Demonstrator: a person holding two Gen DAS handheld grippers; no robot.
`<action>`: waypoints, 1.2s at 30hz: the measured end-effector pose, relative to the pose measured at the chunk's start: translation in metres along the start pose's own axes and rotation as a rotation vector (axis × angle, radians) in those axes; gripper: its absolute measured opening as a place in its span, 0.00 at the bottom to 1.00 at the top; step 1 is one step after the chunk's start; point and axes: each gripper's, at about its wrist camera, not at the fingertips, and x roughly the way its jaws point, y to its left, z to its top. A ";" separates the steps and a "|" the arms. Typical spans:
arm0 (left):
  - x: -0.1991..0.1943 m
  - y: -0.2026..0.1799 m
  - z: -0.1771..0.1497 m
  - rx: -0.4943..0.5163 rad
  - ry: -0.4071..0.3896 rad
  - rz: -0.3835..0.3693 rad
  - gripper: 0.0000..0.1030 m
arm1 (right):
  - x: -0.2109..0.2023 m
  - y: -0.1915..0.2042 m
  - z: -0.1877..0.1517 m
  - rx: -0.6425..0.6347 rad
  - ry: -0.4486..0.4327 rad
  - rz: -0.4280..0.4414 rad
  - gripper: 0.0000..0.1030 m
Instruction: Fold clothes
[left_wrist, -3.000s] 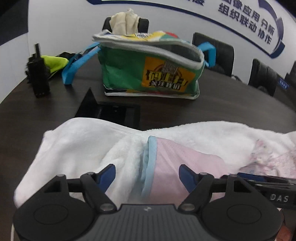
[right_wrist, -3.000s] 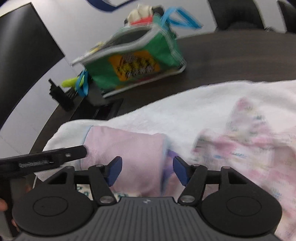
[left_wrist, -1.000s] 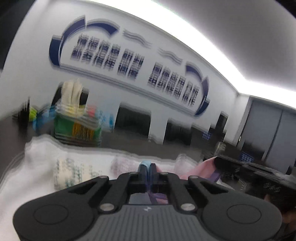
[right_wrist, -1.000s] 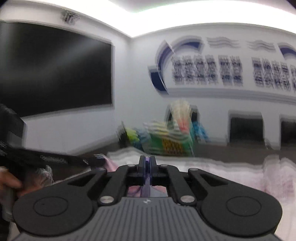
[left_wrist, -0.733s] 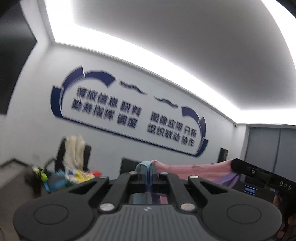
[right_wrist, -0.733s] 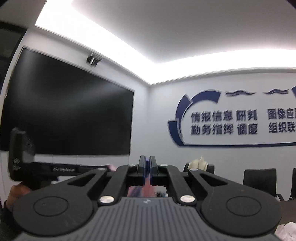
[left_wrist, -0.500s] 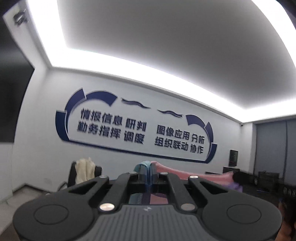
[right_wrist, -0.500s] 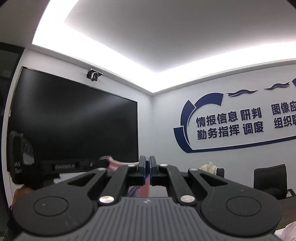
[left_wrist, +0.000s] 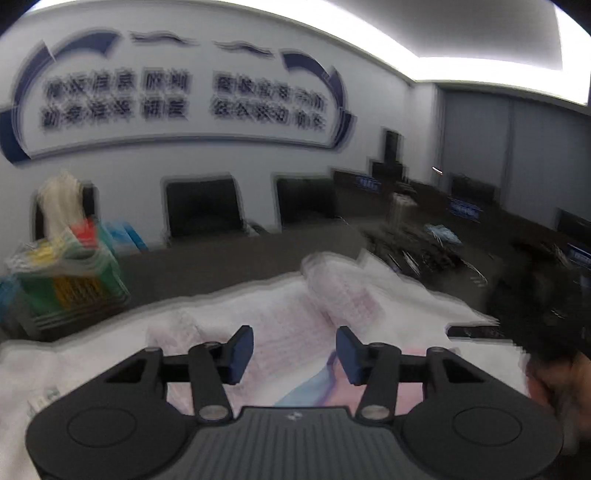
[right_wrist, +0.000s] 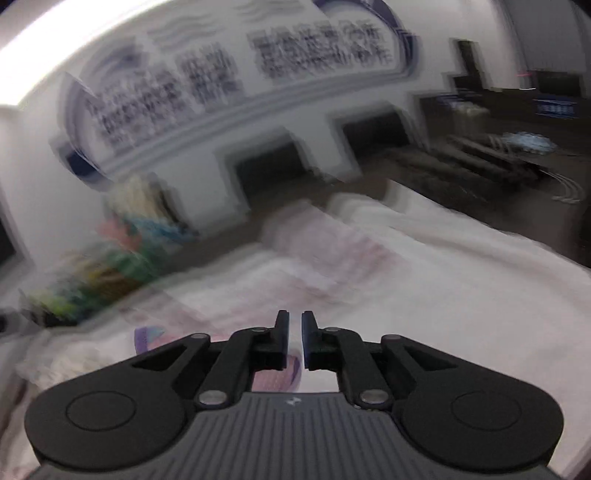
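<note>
A pink garment with a light blue edge (left_wrist: 314, 391) lies on the white fluffy blanket (left_wrist: 110, 354), just under my left gripper (left_wrist: 294, 350). That gripper's jaws are opening and stand well apart, with no cloth pinched between the pads. In the right wrist view my right gripper (right_wrist: 295, 332) hangs over the same pink garment, whose purple trim (right_wrist: 147, 338) shows at the left. Its jaws are opening and show a narrow slit with nothing seen in it. A pale patterned pink garment (left_wrist: 332, 295) lies crumpled farther back on the blanket. Both views are blurred by motion.
A green shopping bag (left_wrist: 66, 284) stuffed with cloth stands at the back left on the dark table (left_wrist: 221, 266). Black chairs (left_wrist: 203, 210) line the far side. Dark clutter (left_wrist: 424, 251) covers the table at the right. A hand (left_wrist: 561, 376) shows at the right edge.
Both grippers have swung down from facing the wall and ceiling to the table. The pink garment stretched between their shut jaws now lies on the blanket, and both jaws have parted, the left widely.
</note>
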 end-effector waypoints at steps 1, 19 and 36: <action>-0.009 0.005 -0.023 -0.002 0.016 -0.008 0.52 | 0.014 -0.021 -0.012 -0.020 0.041 -0.086 0.08; -0.144 0.118 -0.209 -0.264 0.094 0.345 0.68 | -0.040 0.181 -0.156 -0.552 0.274 0.823 0.49; -0.143 0.141 -0.201 -0.351 0.043 0.283 0.68 | 0.013 0.126 -0.124 -0.398 0.107 0.018 0.07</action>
